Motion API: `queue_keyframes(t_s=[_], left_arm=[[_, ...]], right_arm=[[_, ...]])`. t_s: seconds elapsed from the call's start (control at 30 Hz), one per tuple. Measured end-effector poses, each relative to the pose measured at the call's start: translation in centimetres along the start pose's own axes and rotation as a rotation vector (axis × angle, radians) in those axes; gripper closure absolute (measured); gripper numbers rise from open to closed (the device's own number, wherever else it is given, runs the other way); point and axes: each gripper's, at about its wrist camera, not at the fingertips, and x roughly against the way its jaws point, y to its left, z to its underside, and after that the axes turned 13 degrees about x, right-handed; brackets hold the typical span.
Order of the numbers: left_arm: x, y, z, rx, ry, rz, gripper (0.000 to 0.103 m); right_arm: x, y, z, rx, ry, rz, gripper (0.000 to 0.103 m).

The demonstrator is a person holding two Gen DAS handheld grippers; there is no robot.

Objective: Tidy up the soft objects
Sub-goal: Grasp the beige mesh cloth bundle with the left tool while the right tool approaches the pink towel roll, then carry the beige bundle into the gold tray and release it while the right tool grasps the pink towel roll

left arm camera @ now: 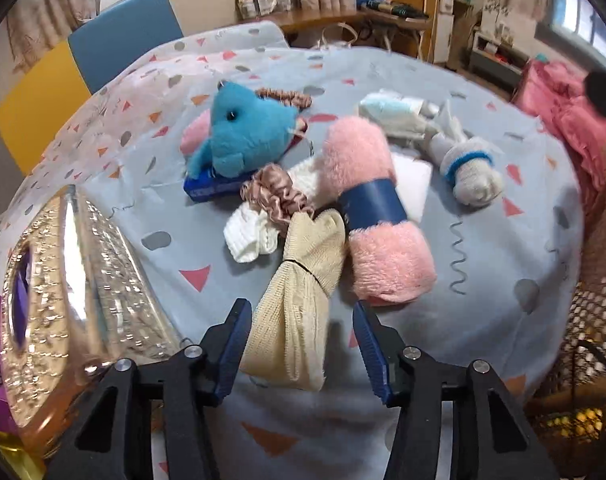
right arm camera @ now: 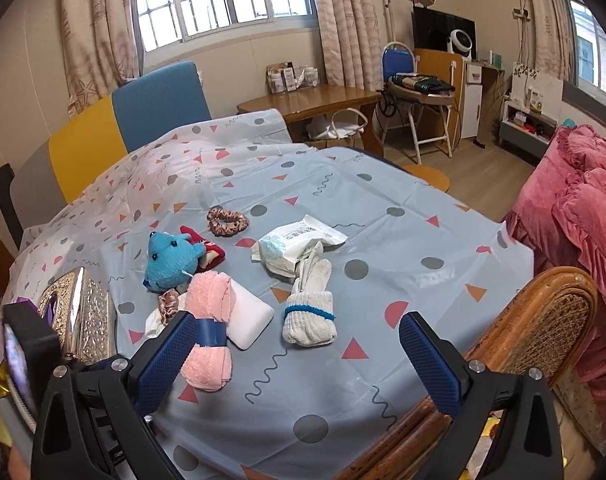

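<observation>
Left gripper (left arm camera: pixel 301 338) sits low over the table (left arm camera: pixel 483 320), jaws part-spread, with the lower end of the beige knit bundle (left arm camera: pixel 299 300) lying between the blue pads (left arm camera: pixel 235 344). Left pad looks against the fabric edge or just beside it; right pad stands apart from it with bare cloth showing in the gap. No pinch visible. The bundle is cinched by a thin dark band near its middle and runs up-right from the gripper, its upper end touching the pink fluffy towel roll (left arm camera: pixel 371 208).

Towel roll has a blue paper sleeve around its middle and lies just right of the bundle. Behind the bundle: brown satin scrunchie (left arm camera: pixel 275 196) on top of a white knit piece (left arm camera: pixel 251 236). Blue plush toy (left arm camera: pixel 247 132) farther back, resting on a blue box. White sock roll with blue band (left arm camera: pixel 471 168) well right of the towel. Gold embossed tissue box (left arm camera: pixel 83 280) at the left, near the left finger.

Right gripper (right arm camera: pixel 299 356) is spread wide with nothing between the pads, only tablecloth. In its view the towel roll (right arm camera: pixel 209 320) is partly behind the left finger and the sock roll (right arm camera: pixel 309 316) lies between the fingers farther back, untouched.
</observation>
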Motion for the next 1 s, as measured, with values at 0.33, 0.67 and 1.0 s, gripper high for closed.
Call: queue_keyframes(t_s=[0.33, 0.67, 1.0], left_arm=[[0.0, 2.3, 0.6, 0.090, -0.012, 0.060, 0.084], [6.5, 4.4, -0.5, 0.155, -0.112, 0.148, 0.099], [3.6, 4.0, 1.9, 0.165, 0.008, 0.219, 0.095]], right_arm=[[-3.0, 0.6, -1.0, -0.073, 0.095, -0.139, 0.018], [-10.3, 5.3, -0.6, -0.039, 0.321, -0.258, 0.029], [-13.7, 6.4, 0.9, -0.013, 0.416, -0.245, 0.057]])
